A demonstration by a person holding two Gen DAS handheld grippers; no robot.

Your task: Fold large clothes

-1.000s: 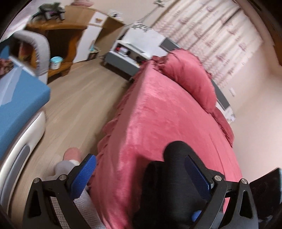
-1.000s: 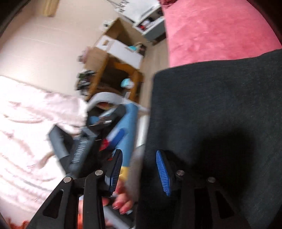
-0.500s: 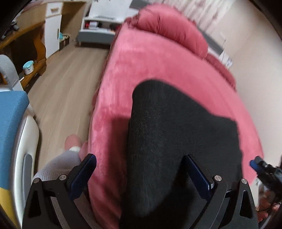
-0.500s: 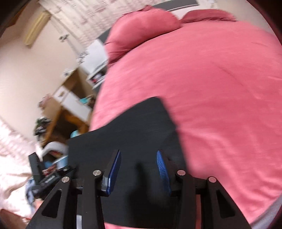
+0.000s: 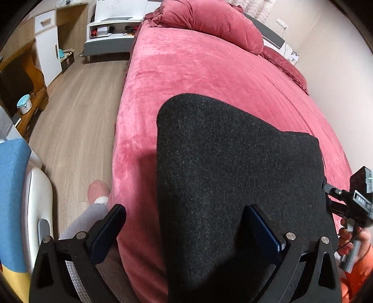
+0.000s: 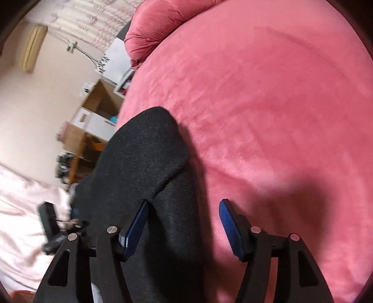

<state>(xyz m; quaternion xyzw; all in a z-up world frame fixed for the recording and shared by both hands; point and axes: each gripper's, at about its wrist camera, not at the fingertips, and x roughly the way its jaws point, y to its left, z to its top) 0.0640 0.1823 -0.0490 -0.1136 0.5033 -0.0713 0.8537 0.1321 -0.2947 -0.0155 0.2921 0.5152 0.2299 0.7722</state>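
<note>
A large dark knitted garment [image 5: 233, 177] lies on the near corner of a bed with a pink plush cover [image 5: 209, 70]. It also shows in the right wrist view [image 6: 144, 167], partly folded over itself. My left gripper [image 5: 186, 230] is open above the garment's near left edge, its right finger resting on the cloth. My right gripper [image 6: 184, 223] is open with its left finger at the garment's edge and its right finger over the bed cover [image 6: 279, 116]. The right gripper's body [image 5: 359, 200] shows at the right edge of the left wrist view.
Pink pillows [image 5: 216, 21] lie at the head of the bed. Wooden floor [image 5: 77, 111] runs along the bed's left side, with a white bedside unit [image 5: 109, 35], a wooden desk [image 5: 23, 70] and a blue-and-white chair [image 5: 14, 186]. My leg and slipper [image 5: 98, 193] stand by the bed.
The garment came down from hanging in the air and now lies spread on the bed. My right gripper has opened wider and let it go; both cameras tilted down toward the bed.
</note>
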